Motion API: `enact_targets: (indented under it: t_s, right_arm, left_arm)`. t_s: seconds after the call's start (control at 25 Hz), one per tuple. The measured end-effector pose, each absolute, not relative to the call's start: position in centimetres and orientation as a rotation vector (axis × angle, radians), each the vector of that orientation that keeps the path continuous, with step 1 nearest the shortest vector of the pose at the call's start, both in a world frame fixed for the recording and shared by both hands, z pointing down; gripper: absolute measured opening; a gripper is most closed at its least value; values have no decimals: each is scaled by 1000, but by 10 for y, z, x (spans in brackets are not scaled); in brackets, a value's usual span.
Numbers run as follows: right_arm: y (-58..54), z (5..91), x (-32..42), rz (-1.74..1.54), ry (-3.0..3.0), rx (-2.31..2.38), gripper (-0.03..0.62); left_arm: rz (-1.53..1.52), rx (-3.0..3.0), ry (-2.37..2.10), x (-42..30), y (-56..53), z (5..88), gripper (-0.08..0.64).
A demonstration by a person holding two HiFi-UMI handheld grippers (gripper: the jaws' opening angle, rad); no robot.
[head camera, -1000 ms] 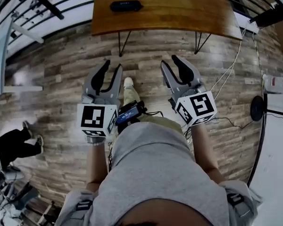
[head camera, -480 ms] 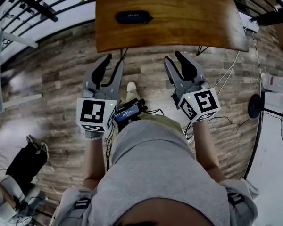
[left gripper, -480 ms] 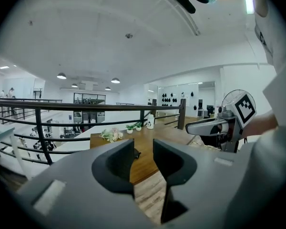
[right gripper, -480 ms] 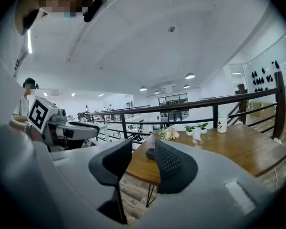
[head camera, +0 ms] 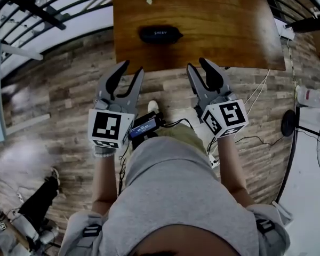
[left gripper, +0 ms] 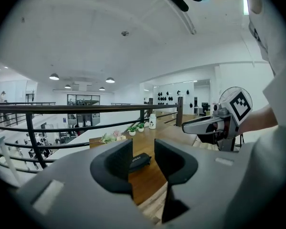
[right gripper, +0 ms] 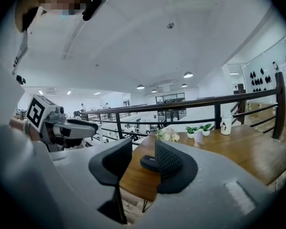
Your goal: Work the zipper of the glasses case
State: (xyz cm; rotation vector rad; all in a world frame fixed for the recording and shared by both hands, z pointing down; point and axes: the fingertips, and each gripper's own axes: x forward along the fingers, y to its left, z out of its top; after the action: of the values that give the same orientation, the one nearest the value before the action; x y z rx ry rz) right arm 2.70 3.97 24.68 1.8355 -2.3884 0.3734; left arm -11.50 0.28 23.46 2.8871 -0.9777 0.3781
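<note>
Both empty, fingers [head camera: 113,81] apart: left gripper [head camera: 132,67], right gripper [head camera: 197,64]; glasses case [head camera: 160,34] untouched.

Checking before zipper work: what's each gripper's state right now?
Left gripper: open, empty.
Right gripper: open, empty; the black oval glasses case lies untouched on the brown wooden table.

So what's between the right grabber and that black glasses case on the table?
Nothing but bare wood. In the head view, only tabletop lies between the right gripper and the glasses case. The right gripper view shows the same.
</note>
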Motion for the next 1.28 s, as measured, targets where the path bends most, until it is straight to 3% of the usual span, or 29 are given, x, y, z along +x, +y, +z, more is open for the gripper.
enact_targets:
  t_s: [0.68,1.28]
  right_arm:
    - [7,284,48,408,-2292,1762,144]
    - [-40,353,43,539,-2262,1622,144]
  left_arm:
    - [521,2905,-917,-96,-34,271,183]
    - [1048,3046,-858,-83,-91,365,270]
